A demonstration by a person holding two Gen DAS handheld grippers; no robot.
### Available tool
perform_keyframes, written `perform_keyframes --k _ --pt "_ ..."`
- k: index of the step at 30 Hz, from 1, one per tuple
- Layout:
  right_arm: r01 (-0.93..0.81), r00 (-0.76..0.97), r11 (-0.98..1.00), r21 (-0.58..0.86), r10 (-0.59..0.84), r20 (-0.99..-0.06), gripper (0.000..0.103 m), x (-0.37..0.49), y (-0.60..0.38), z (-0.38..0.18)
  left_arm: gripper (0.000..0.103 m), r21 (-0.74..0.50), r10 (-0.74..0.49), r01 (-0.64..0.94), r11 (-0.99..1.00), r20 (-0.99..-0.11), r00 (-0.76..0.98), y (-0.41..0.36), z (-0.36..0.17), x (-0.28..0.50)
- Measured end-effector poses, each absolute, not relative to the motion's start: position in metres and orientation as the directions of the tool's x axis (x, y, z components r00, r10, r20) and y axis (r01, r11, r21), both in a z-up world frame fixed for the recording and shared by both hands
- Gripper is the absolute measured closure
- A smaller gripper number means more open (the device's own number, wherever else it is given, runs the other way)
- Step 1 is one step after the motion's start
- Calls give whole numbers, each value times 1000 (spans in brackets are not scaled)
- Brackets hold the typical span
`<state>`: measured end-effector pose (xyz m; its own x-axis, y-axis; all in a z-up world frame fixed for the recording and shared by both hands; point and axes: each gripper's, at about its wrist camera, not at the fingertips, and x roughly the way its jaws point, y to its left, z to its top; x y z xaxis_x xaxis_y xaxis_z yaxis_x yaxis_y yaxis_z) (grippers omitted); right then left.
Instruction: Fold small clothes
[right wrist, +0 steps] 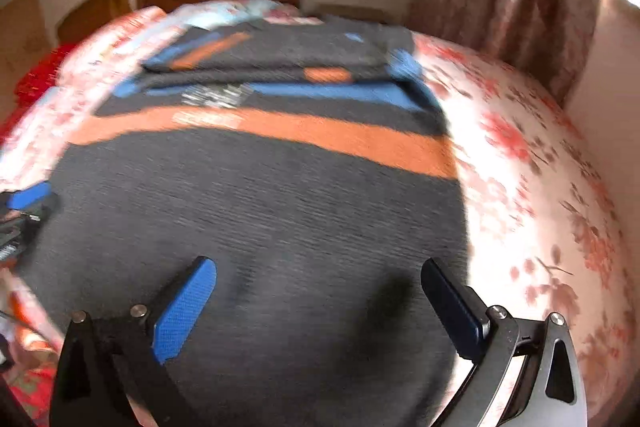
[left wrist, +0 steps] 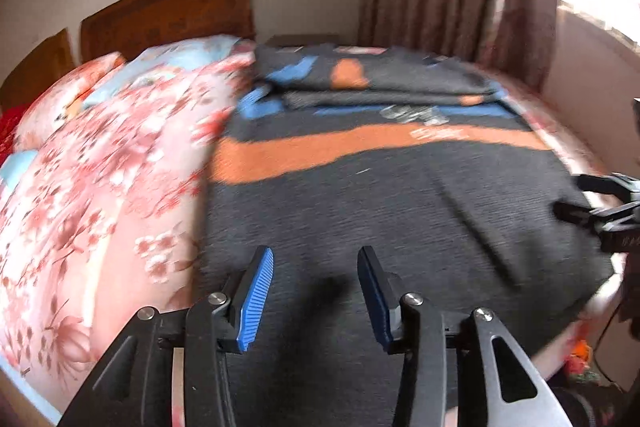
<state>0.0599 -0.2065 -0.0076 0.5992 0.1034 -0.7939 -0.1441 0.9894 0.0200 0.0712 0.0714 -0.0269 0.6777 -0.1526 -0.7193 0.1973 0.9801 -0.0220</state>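
Left gripper (left wrist: 316, 299): low centre of its own view, jaws apart and gripping nothing, poised over dark cloth.
Right gripper (right wrist: 320, 303): low centre of its view, jaws spread wide, nothing between them.
Garment (right wrist: 260, 207): dark knit with an orange band and blue trim, filling the middle of both views, spread flat on the bed.
Far end: upper centre, sleeves or top part seem folded over in layers.
Bedspread (right wrist: 540, 187): floral, around the garment.
Progress: likely partway; lower body looks unfolded.

Both wrist views look steeply down, close over the same dark garment (left wrist: 360, 211) on the bed (right wrist: 540, 187).
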Motion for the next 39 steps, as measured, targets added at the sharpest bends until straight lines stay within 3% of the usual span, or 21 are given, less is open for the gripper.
perform_keyframes --k 3,7,24,28,32,35,39 --pt "-244 607 969 22 170 -777 0 53 -171 -4 58 -17 -207 281 960 -717 666 48 -29 64" --pt "-337 559 941 -27 177 -810 0 51 -138 -24 57 22 -195 303 953 -723 663 40 -41 60" --pt "-164 599 986 4 103 -794 0 30 -217 -19 54 11 -144 225 974 -738 659 72 -35 42" --pt "-242 612 969 39 184 -769 0 25 -189 -12 54 42 -169 291 956 -732 660 49 -35 38" --pt "-384 612 921 -62 204 -764 0 14 -149 -24 53 59 -170 310 949 -731 660 45 -40 35" --pt "-385 599 923 -10 242 -763 0 15 -161 -25 51 11 -195 297 955 -733 652 58 -41 35" --pt "-326 589 945 -20 186 -787 0 15 -189 -25 50 25 -187 292 956 -716 672 70 -42 24"
